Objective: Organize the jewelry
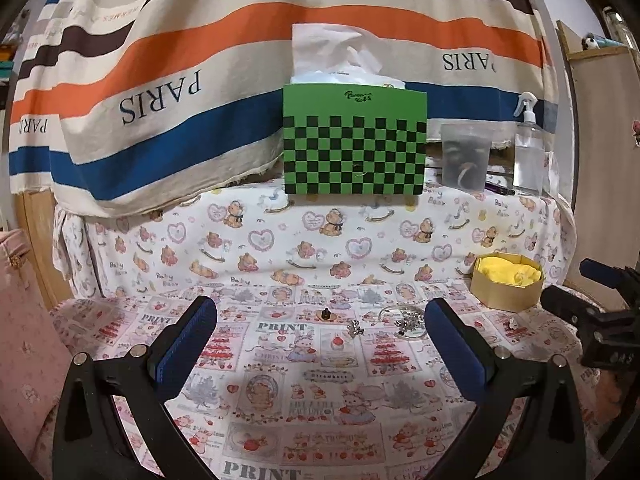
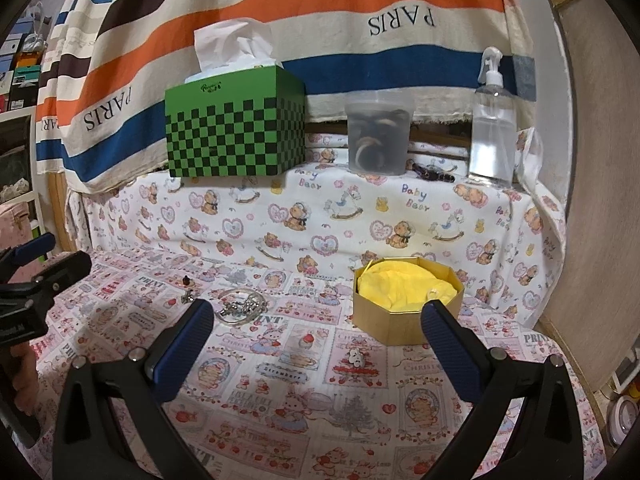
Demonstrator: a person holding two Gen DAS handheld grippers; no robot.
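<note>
We looked low across the counter (image 1: 320, 380) from 2 wrist cameras, both facing the striped cloth (image 1: 224, 60). The left view faced the green tissue box (image 1: 354, 140) squarely; the right stood nearer the gold box (image 2: 406, 304). Both views shared them.

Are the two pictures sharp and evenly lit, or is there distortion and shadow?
Left wrist view: strong fisheye bending at the edges, dark corners, a soft shadow on the cloth between the open left gripper. Right wrist view: same bending; the gold box is sharp, the bracelet small and indistinct.
</note>
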